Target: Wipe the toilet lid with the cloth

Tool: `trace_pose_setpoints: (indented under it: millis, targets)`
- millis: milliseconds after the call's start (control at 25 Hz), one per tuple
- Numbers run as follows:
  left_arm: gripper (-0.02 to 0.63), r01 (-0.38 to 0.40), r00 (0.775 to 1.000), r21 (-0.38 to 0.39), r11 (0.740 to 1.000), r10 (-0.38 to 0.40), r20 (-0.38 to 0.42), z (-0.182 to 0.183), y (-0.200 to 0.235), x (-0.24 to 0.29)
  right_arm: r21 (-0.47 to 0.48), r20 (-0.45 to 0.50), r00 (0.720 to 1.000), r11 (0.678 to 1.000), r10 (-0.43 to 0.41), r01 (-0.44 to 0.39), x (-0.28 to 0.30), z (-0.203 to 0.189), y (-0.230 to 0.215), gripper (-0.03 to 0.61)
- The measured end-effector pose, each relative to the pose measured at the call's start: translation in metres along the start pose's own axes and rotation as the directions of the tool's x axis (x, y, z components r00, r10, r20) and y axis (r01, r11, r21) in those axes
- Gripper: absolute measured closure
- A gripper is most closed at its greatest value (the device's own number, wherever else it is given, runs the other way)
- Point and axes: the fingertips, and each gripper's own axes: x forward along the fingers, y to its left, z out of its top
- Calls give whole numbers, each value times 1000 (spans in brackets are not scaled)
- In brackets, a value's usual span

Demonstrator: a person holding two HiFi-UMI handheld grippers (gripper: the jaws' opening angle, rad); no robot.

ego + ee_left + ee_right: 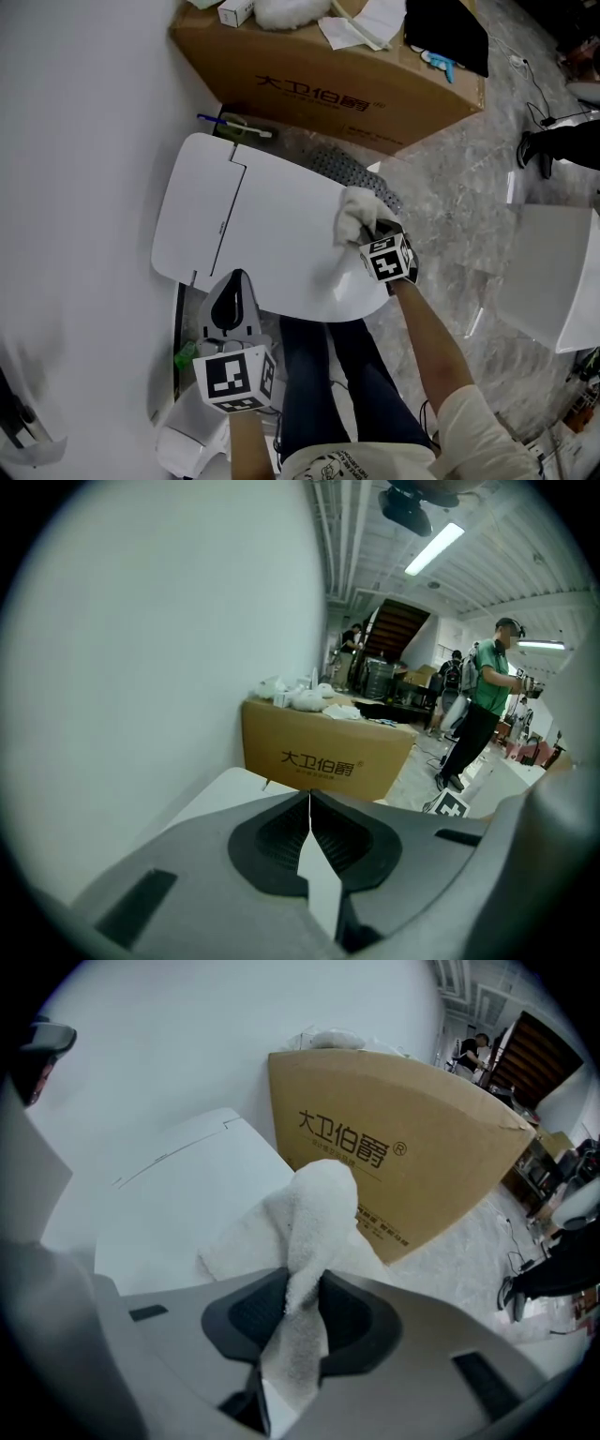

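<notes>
Presently: wiping step in hand.
- Glossy white plastic toilet lid (pixel 272 234), closed; next move is probably a pressed sweep across its bare middle.
- Fluffy white cloth (pixel 314 1213), on the lid's right edge, clamped between the right gripper (pixel 305 1312) jaws.
- Left gripper (pixel 309 836), jaws together (empty), at the lid's near edge.

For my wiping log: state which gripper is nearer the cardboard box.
Right. The right gripper, shut on the cloth, is at the toilet lid's right edge, just below the cardboard box in the head view. The left gripper, shut and empty, is at the lid's near edge, farther away.
</notes>
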Motion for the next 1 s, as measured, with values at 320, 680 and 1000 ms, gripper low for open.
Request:
trace_pose_setpoints:
  millis: [320, 680, 1000]
  targets:
    - [604, 8, 1000, 27, 1000, -8, 2, 1, -13, -4, 48, -21, 999, 998, -27, 28, -17, -43, -15, 485]
    - [604, 5, 1000, 36, 999, -6, 13, 2, -19, -10, 57, -62, 997, 997, -41, 44, -35, -89, -24, 489]
    - [604, -16, 1000, 16, 1000, 16, 7, -7, -18, -16, 86, -83, 995, 995, -47, 54, -50, -127, -17, 500]
